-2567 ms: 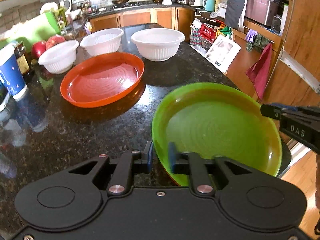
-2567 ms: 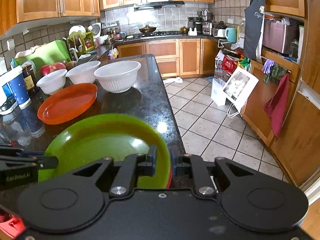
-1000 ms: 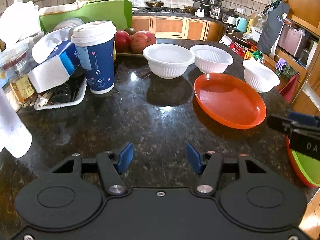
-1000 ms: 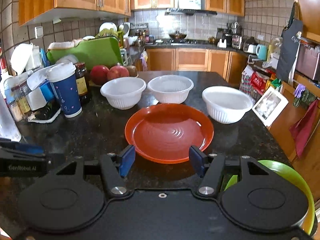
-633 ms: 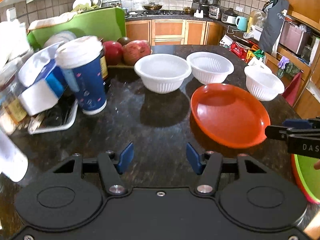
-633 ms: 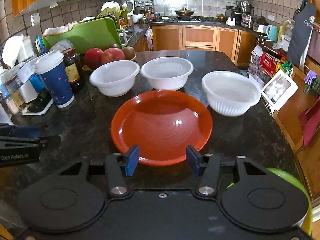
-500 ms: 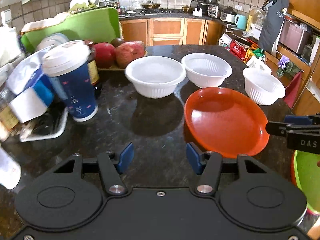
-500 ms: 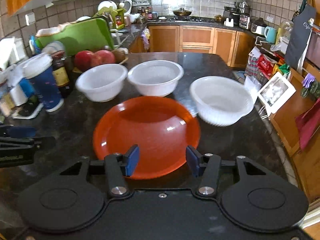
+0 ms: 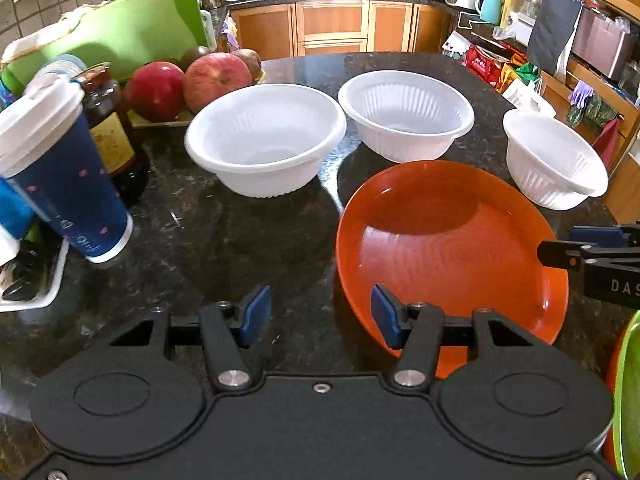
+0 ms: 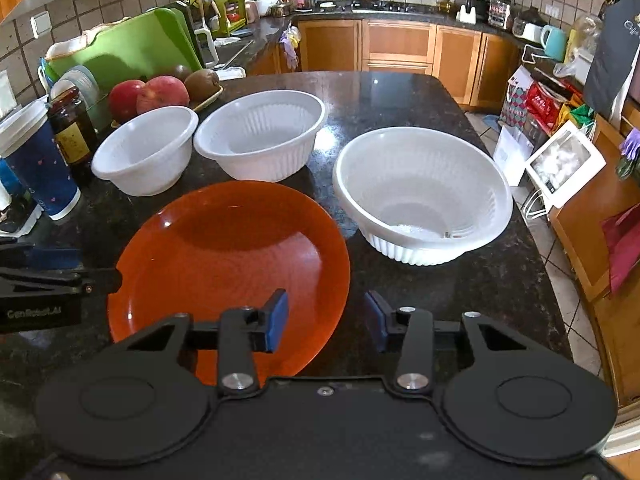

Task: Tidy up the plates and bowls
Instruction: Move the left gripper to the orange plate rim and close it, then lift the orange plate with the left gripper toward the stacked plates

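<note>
An orange plate (image 9: 448,248) (image 10: 232,256) lies flat on the dark stone counter. Three white bowls (image 9: 264,140) (image 9: 404,116) (image 9: 556,160) stand behind and beside it. My left gripper (image 9: 320,316) is open at the plate's near left rim, its right pad over the edge and mostly bare counter in the gap. My right gripper (image 10: 326,320) straddles the plate's near right rim. Its jaws are closing, with the rim between them and a gap still showing. A green plate (image 9: 628,400) shows at the right border of the left wrist view.
A blue paper cup (image 9: 60,184), a dark jar (image 9: 108,132) and apples (image 9: 216,76) crowd the counter's left side in front of a green cutting board (image 10: 124,52). The counter's right edge (image 10: 536,240) drops to a tiled floor.
Both grippers let go of the green plate and swung over to the orange plate, closing in on its near rim from both sides. The right jaws have narrowed.
</note>
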The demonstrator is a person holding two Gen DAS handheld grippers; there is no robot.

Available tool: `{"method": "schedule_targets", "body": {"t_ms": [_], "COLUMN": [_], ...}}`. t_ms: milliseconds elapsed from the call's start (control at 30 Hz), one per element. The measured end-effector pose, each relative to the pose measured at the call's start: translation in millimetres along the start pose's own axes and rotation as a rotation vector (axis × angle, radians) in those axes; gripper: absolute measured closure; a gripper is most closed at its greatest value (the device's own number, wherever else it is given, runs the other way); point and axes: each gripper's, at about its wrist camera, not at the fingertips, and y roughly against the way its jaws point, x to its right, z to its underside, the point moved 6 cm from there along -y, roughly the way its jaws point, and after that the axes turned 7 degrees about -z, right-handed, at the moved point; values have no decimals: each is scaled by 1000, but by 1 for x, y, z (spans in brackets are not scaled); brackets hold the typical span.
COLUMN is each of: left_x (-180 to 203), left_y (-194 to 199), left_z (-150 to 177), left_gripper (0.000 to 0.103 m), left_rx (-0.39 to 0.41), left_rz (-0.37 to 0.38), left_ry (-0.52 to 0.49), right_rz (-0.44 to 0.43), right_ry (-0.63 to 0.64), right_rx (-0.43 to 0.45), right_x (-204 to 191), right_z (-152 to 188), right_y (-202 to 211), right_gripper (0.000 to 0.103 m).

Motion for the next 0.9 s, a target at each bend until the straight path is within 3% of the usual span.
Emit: {"method": "schedule_targets", "body": {"t_ms": [367,533,700,900], "left_x": [3,5,12,14], "left_y": [-24,-27,-24,-22], "left_z": [-14,-16,-15,-14], "left_gripper": [52,60,78,82], "left_rx": [-28,-28,-21,-18], "left_rz": [-4,21,49,76], "left_ry": [-2,-6,-31,-35], "right_rz": [4,14,14,23], "right_ry": [5,-4,-8,-11], "right_rx": [-12,-15,-12,-8], "right_x": [10,12,11,8], "right_z": [-4,-2,-1,3], "right_y": [-18,-20,-17,-14], "right_gripper": [70,75,86,87]}}
